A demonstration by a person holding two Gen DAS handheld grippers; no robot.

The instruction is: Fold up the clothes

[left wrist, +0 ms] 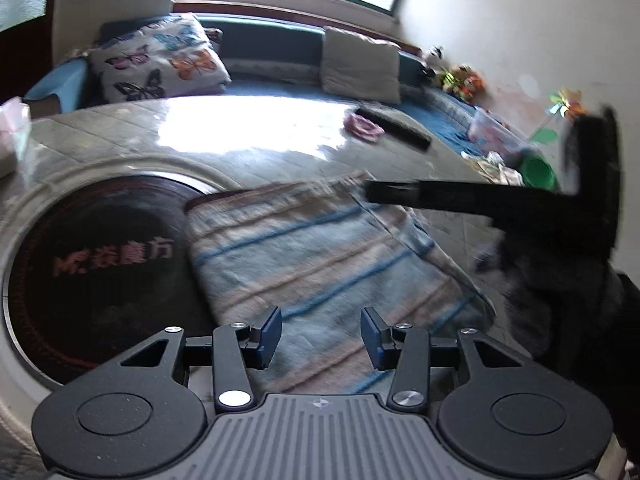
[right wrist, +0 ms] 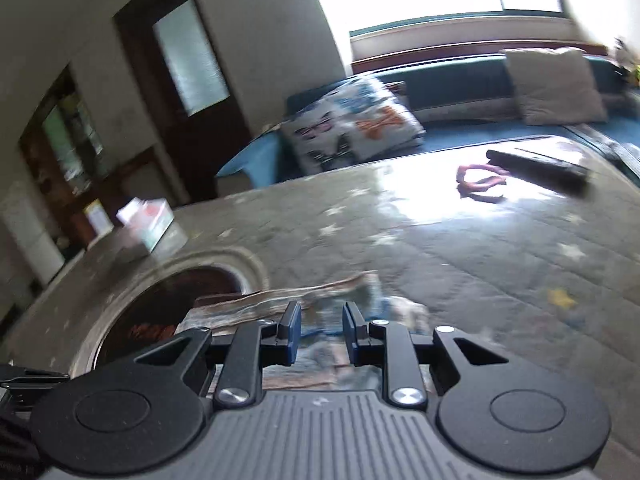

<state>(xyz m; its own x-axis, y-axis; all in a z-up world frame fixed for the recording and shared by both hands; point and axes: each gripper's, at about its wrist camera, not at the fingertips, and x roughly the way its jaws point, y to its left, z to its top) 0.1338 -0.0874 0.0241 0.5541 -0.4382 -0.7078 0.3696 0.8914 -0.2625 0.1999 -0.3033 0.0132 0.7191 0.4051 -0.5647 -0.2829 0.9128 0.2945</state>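
From my left wrist, my left gripper (left wrist: pixel 321 334) hovers with fingers spread and empty above the near end of the striped cloth (left wrist: pixel 320 248), which lies folded on the table (left wrist: pixel 256 152) beside the dark round plate (left wrist: pixel 92 264). From my right wrist, my right gripper (right wrist: pixel 318 332) is parted too, holding nothing, with the cloth just beyond its tips.

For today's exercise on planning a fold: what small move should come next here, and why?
Probably lower the left hand-held gripper onto the striped cloth's near edge and close. Its jaws are open and empty just above that edge, and the right hand-held gripper is open too.
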